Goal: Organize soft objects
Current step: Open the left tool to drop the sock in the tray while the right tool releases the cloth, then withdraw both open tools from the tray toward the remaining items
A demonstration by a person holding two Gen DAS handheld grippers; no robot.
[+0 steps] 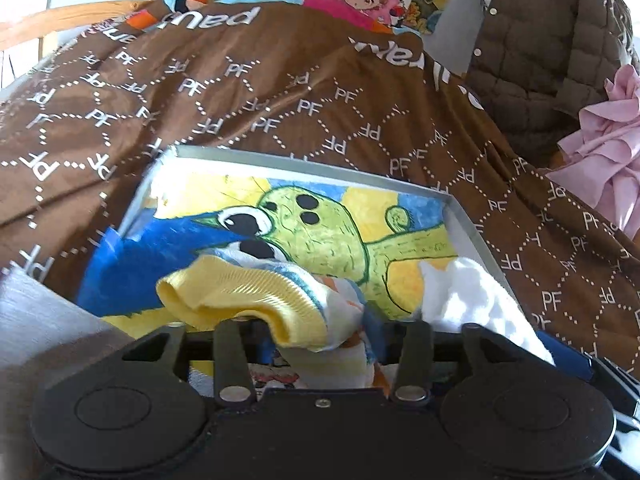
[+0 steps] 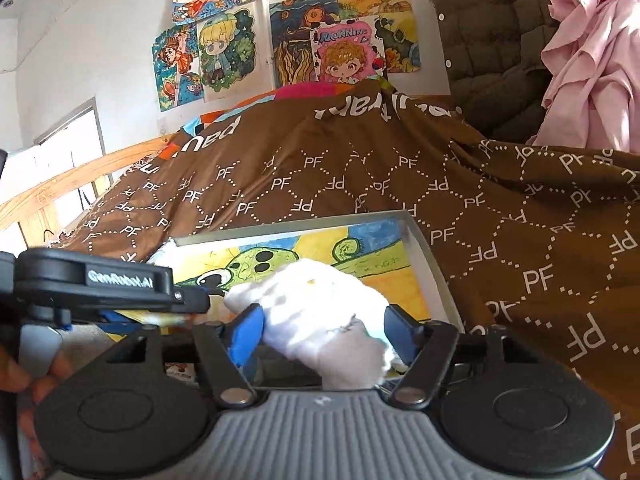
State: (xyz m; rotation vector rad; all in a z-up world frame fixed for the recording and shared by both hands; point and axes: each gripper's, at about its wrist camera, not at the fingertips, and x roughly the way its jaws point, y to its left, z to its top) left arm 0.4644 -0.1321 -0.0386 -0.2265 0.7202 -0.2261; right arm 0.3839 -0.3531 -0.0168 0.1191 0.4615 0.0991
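Observation:
A framed dinosaur picture [image 1: 466,210] lies on the brown patterned bedspread [image 1: 280,92]. My left gripper [image 1: 320,340] is shut on a yellow-cuffed patterned sock [image 1: 248,296], held just above the picture. My right gripper [image 2: 324,328] is shut on a white sock [image 2: 316,304] between its blue pads [image 2: 246,332], also over the picture [image 2: 424,248]. The white sock shows at the right in the left wrist view [image 1: 476,300]. The left gripper's black body [image 2: 112,284] shows at the left in the right wrist view.
A quilted olive jacket [image 1: 548,52] and a pink ruffled garment [image 1: 608,144] hang at the right. A wooden bed rail [image 2: 68,176] runs at the left. Drawings [image 2: 280,36] cover the wall behind. The bedspread [image 2: 520,220] surrounds the frame.

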